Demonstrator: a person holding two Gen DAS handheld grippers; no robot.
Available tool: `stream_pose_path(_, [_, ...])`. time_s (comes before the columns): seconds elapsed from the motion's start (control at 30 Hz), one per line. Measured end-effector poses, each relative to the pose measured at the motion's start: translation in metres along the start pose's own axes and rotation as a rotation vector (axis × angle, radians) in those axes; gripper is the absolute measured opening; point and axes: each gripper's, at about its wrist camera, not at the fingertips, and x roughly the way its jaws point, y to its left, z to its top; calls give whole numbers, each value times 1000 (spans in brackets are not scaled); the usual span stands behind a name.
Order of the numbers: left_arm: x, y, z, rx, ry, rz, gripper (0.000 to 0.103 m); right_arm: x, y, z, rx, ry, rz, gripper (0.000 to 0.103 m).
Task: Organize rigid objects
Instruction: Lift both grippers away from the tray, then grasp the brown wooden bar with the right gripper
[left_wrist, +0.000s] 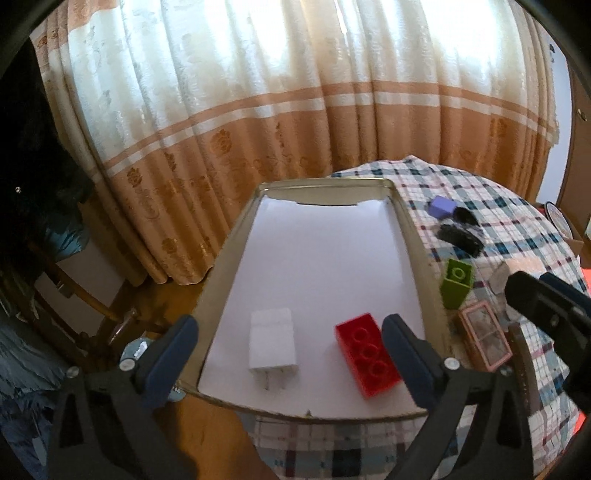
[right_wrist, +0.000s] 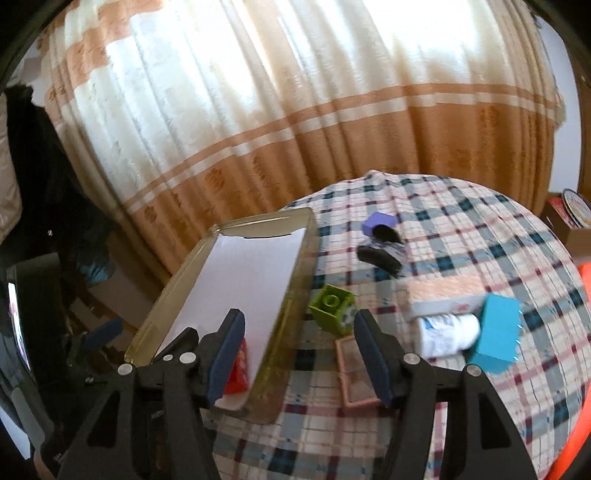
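Glossy red brick (left_wrist: 367, 360) with three round studs lies in the tray (left_wrist: 402, 221); both grippers released.

Left tool (left_wrist: 290, 352) angles downward, its jaws spread wide and empty; right tool (right_wrist: 299, 356) angles downward too, jaws parted, gripping nothing.

Charger (left_wrist: 272, 339) and brick (left_wrist: 367, 360) lie in tray (left_wrist: 402, 221); cube (left_wrist: 457, 282) beside it.

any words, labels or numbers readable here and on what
None can be read.
white bottle: blue print on its label, too blurred to read.
green block: a sticker on its side, too blurred.
red block, white charger, teal box: no text shows.
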Motion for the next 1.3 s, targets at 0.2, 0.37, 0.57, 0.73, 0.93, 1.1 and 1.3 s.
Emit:
stream_pose_path(0.2, [-9,-11,-3,14,-3,-15,101,-13,-14,-9,21,-6,-24,64])
stream_pose_path(0.37, [-14,-15,-7,6,8,-46,101,-24,-21,-15,22,-24,-48,64])
stream_pose_path(0.57, [-21,-21,-12,4,10,-67,101,-31,-30,-20,40,-25,-63,64])
stream_pose_path(0.73, [-27,-27,-15,17,5,-64,101,-38,-36,-28,49,-25,-68,64])
stream_pose_path(0.93, [-32,-37,-20,34,12,-78,101,-42,-47,-33,59,-13,-80,64])
stream_pose_path(1.1, [-34,-50,-32,59,21,-102,101,-45,-63,-44,68,-2,-109,64])
stream_pose_path(1.3, [-31,-64,-42,66,64,-138,101,-43,-77,-53,86,25,-126,64])
